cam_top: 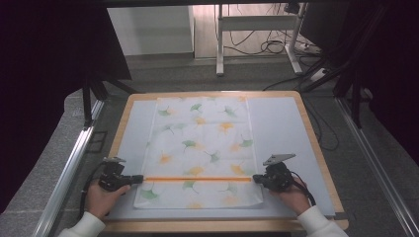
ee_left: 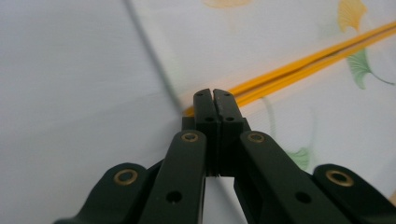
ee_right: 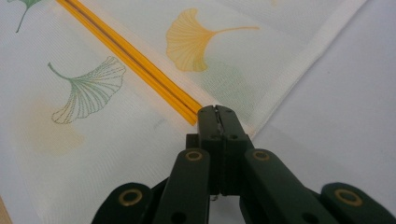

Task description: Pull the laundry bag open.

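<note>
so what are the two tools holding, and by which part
Both hold the orange strip that lies across the cloth: left tool shut on its left end, right tool on its right end.

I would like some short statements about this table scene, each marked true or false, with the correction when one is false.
1. The left gripper is shut at the left end of the orange rod. True.
2. The rod lies along the far edge of the cloth. False: it lies across the cloth near its front edge.
3. The right gripper has its jaws wide open above the cloth. False: its jaws are shut at the right end of the rod.
4. The cloth is printed with green and yellow leaves. True.
5. The cloth is crumpled in a heap. False: it lies spread flat on the grey mat.
</note>
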`<state>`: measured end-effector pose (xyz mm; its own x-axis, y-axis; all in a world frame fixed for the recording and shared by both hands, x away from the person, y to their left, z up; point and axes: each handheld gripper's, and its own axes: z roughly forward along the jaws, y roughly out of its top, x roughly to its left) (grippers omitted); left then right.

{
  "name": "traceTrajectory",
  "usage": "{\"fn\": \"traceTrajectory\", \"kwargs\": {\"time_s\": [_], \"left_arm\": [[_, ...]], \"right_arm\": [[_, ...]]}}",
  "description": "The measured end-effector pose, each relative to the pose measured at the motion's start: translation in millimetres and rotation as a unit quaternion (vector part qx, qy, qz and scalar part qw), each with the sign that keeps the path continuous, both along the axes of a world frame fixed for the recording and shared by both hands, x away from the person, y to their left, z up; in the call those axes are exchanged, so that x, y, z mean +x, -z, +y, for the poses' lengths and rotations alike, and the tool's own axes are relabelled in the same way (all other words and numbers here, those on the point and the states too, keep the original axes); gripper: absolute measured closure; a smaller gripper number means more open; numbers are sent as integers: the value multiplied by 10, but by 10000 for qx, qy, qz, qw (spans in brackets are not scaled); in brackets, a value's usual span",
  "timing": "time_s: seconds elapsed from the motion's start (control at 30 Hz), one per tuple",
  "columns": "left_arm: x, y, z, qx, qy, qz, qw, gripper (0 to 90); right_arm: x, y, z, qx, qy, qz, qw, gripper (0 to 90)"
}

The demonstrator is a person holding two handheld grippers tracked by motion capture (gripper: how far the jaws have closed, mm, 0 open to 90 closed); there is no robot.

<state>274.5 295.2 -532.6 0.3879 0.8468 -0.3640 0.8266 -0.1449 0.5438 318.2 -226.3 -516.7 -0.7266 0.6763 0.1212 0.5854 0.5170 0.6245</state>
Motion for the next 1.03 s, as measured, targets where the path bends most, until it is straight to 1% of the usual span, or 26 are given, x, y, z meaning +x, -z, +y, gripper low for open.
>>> {"fn": "traceTrajectory", "kwargs": {"time_s": [0.03,0.07,0.1,0.13,0.2,0.23,0.27,0.3,0.33,0.37,0.4,0.43,0.47,0.5,0.53,0.57,0.6,0.67,0.73,0.77,0.8,0.83,0.9,0.93,1.03], "left_arm": [[-8,-11,43,45,-35,-11,10000,900],[-8,3,83,-142,-42,66,9999,900],[-14,26,88,-202,-45,59,9998,900],[-24,42,65,-125,-15,18,9999,900],[-37,15,22,72,27,-47,10000,900],[-42,1,2,162,9,-94,9998,900],[-42,1,2,162,9,-94,9998,900],[-61,-49,-46,406,-1,-356,9985,883],[-61,-49,-46,406,-1,-356,9985,799],[-80,-124,-95,498,86,-596,9969,688],[-80,-124,-95,498,86,-596,9969,632],[-106,-198,-153,637,142,-906,9938,567],[-106,-198,-153,637,142,-906,9938,504],[-112,-248,-187,516,198,-1070,9927,458],[-112,-248,-187,516,198,-1070,9927,453],[-114,-288,-186,482,251,-1308,9899,440],[-105,-301,-174,417,246,-1353,9896,423],[-83,-316,-129,375,192,-1427,9889,376],[-65,-317,-77,289,115,-1449,9890,350],[-61,-318,-51,286,39,-1477,9886,340],[-61,-318,-51,286,39,-1477,9886,336],[-56,-310,-24,261,-23,-1509,9882,330],[-52,-304,-9,257,-42,-1501,9883,325],[-49,-297,0,251,-78,-1504,9883,311],[-41,-286,32,216,-136,-1536,9878,301]], "right_arm": [[1,0,1,-2,-5,-2,10000,899],[1,-1,1,-8,-18,-5,10000,899],[-1,-1,4,-9,-17,-6,10000,899],[-2,-2,4,-19,-23,-9,10000,899],[-3,-2,3,-15,-26,-11,10000,899],[-6,-1,4,-17,-20,-21,10000,898],[-8,0,4,-24,-47,-58,10000,898],[-18,-1,6,-35,-73,-105,9999,896],[-18,-1,6,-35,-73,-105,9999,896],[-34,-15,-13,30,-76,-139,9999,890],[-40,-28,-29,87,-85,-159,9998,863],[-57,-66,-59,173,-74,-235,9995,829],[-57,-66,-59,173,-74,-235,9995,829],[-84,-142,-120,361,17,-412,9985,764],[-93,-168,-145,410,66,-494,9979,735],[-107,-203,-186,480,149,-631,9967,696],[-113,-220,-213,512,187,-679,9962,665],[-118,-252,-287,597,296,-791,9946,564],[-119,-278,-353,683,393,-881,9930,537],[-118,-292,-379,693,417,-933,9923,518],[-118,-292,-379,693,417,-933,9923,518],[-105,-315,-398,716,471,-992,9914,487],[-104,-323,-398,710,485,-1009,9912,480],[-99,-331,-392,687,473,-1080,9906,443],[-98,-332,-390,701,473,-1107,9902,420]]}}
